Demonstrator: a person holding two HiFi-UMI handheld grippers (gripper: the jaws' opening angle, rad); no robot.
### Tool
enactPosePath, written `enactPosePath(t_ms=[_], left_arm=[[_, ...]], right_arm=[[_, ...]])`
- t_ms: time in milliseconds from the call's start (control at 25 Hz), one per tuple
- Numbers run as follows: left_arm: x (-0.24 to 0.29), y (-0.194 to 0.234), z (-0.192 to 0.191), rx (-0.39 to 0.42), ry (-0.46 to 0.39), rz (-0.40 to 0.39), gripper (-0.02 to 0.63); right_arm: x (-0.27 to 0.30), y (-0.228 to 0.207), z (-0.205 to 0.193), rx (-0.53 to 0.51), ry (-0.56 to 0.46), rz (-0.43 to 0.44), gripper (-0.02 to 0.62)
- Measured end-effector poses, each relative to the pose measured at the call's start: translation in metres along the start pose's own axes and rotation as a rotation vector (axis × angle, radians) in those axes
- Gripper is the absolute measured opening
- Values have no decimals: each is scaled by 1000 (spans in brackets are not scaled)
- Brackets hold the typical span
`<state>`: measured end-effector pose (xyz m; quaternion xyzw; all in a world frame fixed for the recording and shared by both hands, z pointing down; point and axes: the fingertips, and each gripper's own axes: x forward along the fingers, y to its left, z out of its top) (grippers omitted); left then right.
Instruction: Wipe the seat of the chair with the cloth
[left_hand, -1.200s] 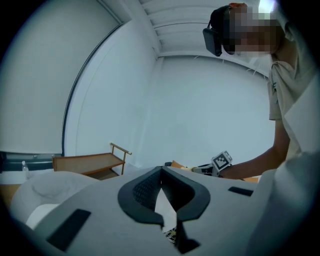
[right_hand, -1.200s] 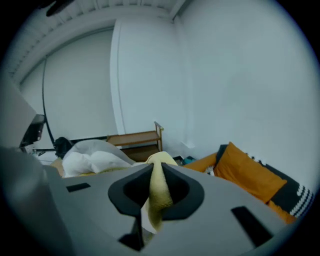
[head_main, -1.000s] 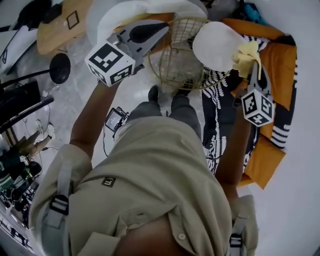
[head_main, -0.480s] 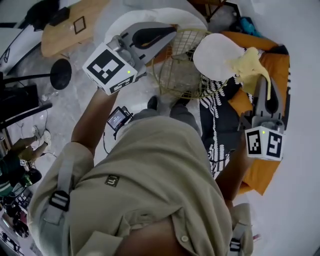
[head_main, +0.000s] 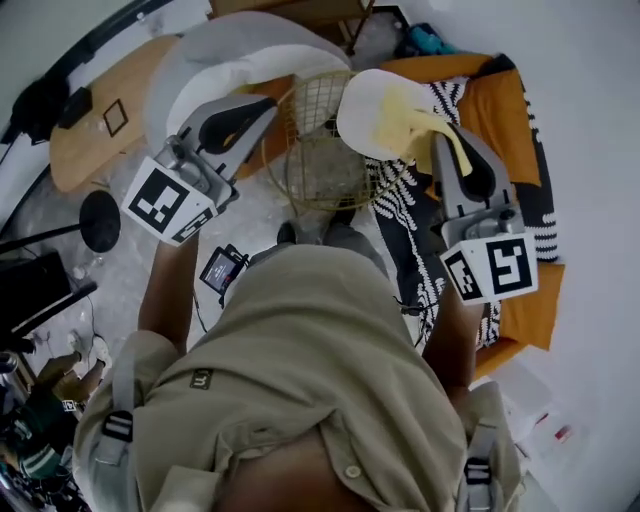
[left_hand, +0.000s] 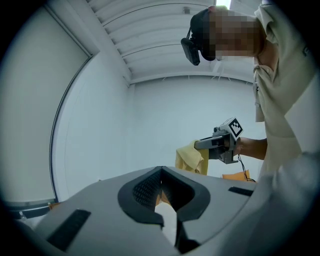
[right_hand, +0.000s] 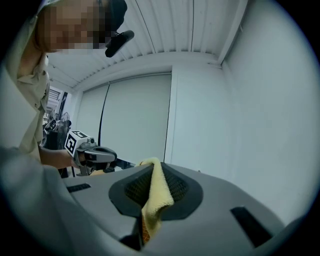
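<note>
Pale floor underneath; cloth clamped in right gripper, dangling over chair seat straight ahead of its tips; left gripper closed on nothing, farther off by wire frame.

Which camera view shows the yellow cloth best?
The right gripper view: the cloth fills the middle, pinched between the jaws. The head view shows it over the white seat; the left gripper view shows it small, hanging from the right gripper.

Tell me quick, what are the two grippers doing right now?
The left gripper is closed, holding nothing.
The right gripper is closed on the yellow cloth.
</note>
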<state>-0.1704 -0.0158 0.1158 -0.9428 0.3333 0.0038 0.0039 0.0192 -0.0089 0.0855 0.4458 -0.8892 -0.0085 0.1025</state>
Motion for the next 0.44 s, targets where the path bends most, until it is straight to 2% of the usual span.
enactPosePath(t_ms=[440], left_arm=[[2, -20, 5, -7, -27, -66, 15]], right_arm=[[-6, 16, 4, -1, 5, 6, 35]])
